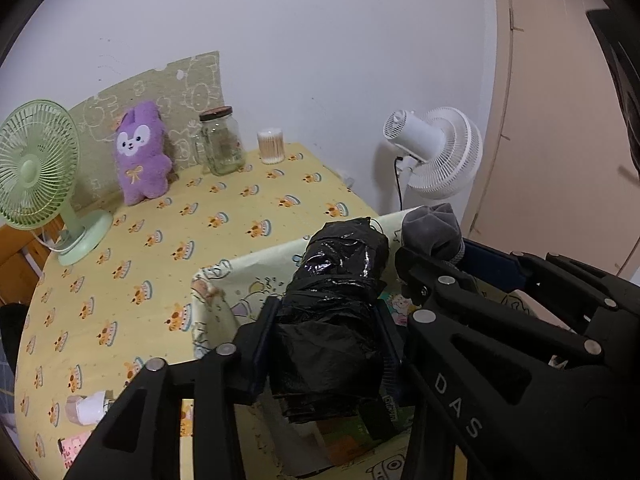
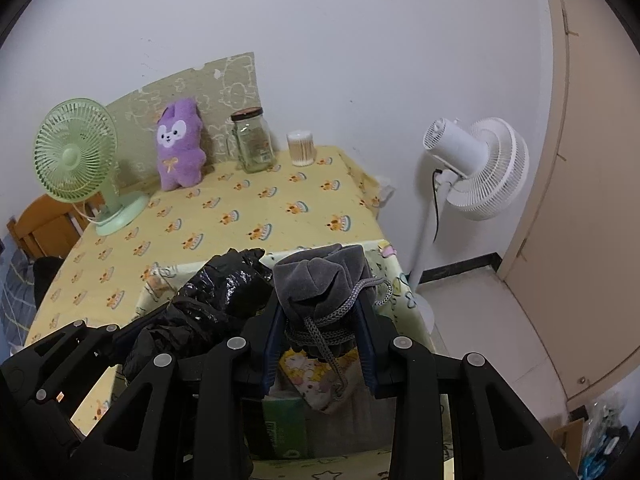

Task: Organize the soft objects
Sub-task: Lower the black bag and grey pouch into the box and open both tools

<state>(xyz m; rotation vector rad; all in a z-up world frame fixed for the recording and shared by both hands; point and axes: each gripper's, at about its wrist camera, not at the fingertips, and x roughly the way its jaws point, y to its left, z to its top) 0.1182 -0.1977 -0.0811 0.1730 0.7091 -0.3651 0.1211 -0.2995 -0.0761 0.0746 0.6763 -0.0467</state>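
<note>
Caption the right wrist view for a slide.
Right gripper clamps a grey drawstring pouch above the storage box.

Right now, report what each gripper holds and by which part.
Left gripper: black plastic bag roll, clamped across its lower middle. Right gripper: grey drawstring pouch, pinched at its corded neck.

On my feeds I see a desk under a yellow cake-print cloth (image 2: 256,216). At its back stand a green desk fan (image 2: 76,152), a lidded clear glass jar (image 2: 253,141) and a round tub of cotton swabs (image 2: 301,148). A white pedestal fan (image 2: 476,168) stands on the floor beside the desk.
</note>
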